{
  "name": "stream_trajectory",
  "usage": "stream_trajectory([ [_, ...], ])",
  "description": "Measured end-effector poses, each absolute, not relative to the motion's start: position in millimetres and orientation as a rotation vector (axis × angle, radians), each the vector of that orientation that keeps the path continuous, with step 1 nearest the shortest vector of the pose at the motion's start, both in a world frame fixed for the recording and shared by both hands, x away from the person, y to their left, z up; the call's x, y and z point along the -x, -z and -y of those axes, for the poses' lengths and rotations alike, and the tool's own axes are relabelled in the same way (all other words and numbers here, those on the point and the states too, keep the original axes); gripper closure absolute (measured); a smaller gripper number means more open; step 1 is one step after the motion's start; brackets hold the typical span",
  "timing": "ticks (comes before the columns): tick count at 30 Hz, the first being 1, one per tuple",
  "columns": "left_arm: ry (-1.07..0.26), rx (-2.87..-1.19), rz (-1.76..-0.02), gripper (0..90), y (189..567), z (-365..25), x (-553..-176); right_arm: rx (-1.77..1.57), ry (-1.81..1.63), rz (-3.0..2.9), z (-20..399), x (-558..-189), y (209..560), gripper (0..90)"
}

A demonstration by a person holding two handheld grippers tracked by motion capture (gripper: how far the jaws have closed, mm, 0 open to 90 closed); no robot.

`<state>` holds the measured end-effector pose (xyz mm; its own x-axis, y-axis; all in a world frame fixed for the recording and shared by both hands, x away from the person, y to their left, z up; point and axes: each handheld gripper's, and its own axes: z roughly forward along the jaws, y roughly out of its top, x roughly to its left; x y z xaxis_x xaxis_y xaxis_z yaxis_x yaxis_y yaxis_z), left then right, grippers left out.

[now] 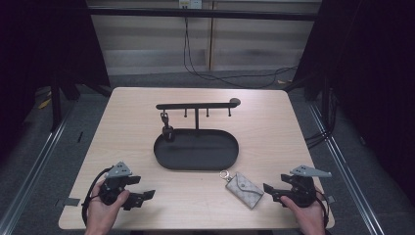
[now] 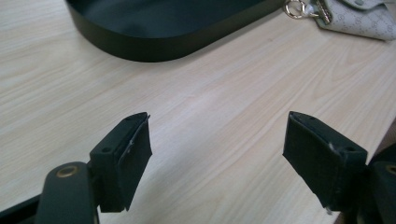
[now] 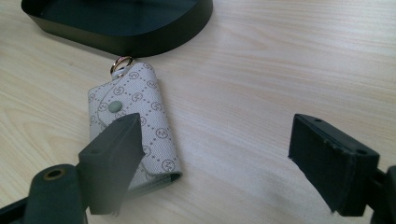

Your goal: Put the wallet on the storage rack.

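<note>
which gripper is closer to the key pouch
Right. The right gripper sits just beside the key pouch, jaws open toward it; the left gripper is farther off across the table's near edge, also open.

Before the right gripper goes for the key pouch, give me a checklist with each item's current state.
1. Right gripper jaws open: ok, spread wide with nothing between them.
2. Left gripper open and clear of the work: ok, it is at the table's left front, apart from the pouch.
3. Key pouch lying flat and free: ok, it is on the table in front of the tray, snap flap closed.
4. Pouch ring reachable: ok, it points toward the tray rim; whether it touches the rim, cannot tell.
5. Free hook on the stand: ok, several pegs look bare; one at the left holds something small.
</note>
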<state>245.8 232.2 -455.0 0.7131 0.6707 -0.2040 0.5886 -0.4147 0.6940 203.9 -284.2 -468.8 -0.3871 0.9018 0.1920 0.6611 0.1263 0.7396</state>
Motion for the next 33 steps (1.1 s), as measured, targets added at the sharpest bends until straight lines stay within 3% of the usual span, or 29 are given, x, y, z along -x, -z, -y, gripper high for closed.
stream_trajectory([
  [10, -0.086, -2.043, -0.967, 16.6, 460, -244, -236, -1.511, -1.137, -2.208, 272, -202, 464, 17.6],
  [21, -0.072, -2.041, -0.942, 20.3, 461, -249, -234, -1.425, -1.047, -2.405, 247, -214, 455, 22.6],
  [33, -0.082, -2.037, -0.944, 20.3, 460, -252, -236, -1.389, -0.959, -2.535, 229, -233, 447, 19.5],
])
